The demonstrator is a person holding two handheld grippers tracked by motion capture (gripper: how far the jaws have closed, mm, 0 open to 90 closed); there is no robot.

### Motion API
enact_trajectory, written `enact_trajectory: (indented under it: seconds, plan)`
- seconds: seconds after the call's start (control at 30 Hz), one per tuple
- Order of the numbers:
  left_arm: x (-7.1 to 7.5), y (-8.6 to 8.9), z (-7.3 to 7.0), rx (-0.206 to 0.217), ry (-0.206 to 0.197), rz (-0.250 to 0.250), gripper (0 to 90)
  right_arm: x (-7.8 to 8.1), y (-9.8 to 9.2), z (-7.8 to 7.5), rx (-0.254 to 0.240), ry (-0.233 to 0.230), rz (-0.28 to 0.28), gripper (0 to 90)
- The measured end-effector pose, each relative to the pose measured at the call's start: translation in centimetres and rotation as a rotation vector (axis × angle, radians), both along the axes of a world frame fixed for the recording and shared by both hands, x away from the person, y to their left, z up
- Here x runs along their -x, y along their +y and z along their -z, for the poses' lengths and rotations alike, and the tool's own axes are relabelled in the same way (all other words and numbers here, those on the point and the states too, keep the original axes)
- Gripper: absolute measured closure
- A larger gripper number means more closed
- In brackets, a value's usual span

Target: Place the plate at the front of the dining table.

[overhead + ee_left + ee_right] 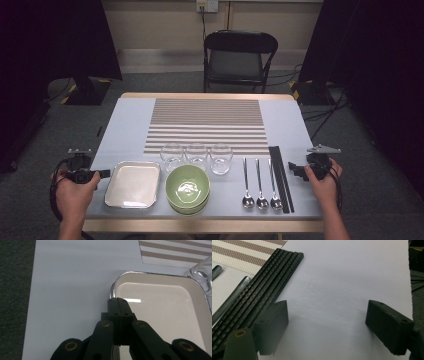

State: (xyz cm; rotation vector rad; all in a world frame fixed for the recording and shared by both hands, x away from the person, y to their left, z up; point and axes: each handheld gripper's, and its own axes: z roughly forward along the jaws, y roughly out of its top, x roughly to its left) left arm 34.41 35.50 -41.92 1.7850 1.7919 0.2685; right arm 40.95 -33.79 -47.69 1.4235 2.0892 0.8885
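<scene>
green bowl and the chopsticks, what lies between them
Three spoons lie side by side on the table between the green bowl and the black chopsticks, seen in the high view.

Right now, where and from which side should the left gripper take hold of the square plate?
Probably at the raised left rim of the square plate, coming in level from the left. The plate lies flat, so only its rim offers an edge to pinch. The left gripper is shut there and must open first.

Black claws (117, 301), brass rivets
</scene>
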Motion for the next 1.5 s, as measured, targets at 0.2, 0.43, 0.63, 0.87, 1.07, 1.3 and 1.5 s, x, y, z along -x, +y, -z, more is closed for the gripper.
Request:
enact_trajectory:
  seconds: [0.2, 0.43, 0.63, 0.87, 1.07, 1.3, 1.5]
  plan:
    - [-0.13, 0.06, 0.56, 0.029, 0.013, 0.038, 84.6, 0.00, 0.00, 0.00, -0.001, 0.000, 0.000, 17.4]
    - [-0.34, -0.30, 0.60, 0.026, 0.008, 0.057, 83.1, 0.00, 0.00, 0.00, -0.001, 0.000, 0.000, 17.4]
    - [-0.20, -0.04, 0.52, 0.003, 0.005, 0.030, 81.6, 0.00, 0.00, 0.00, -0.001, 0.000, 0.000, 17.4]
    - [-0.28, -0.06, 0.89, 0.010, 0.021, 0.041, 82.0, 0.00, -0.01, 0.00, 0.000, 0.000, 0.000, 17.4]
    - [-0.55, -0.33, 1.01, -0.015, 0.054, 0.036, 86.4, -0.01, -0.01, 0.00, -0.001, 0.000, 0.000, 17.4]
    - [-0.83, -0.40, 0.78, -0.009, 0.075, 0.018, 87.2, -0.01, -0.01, 0.00, -0.001, 0.000, 0.000, 17.4]
    - [-0.79, -0.63, 0.62, -0.026, 0.065, 0.011, 87.2, 0.00, -0.01, 0.00, -0.001, 0.001, 0.000, 17.4]
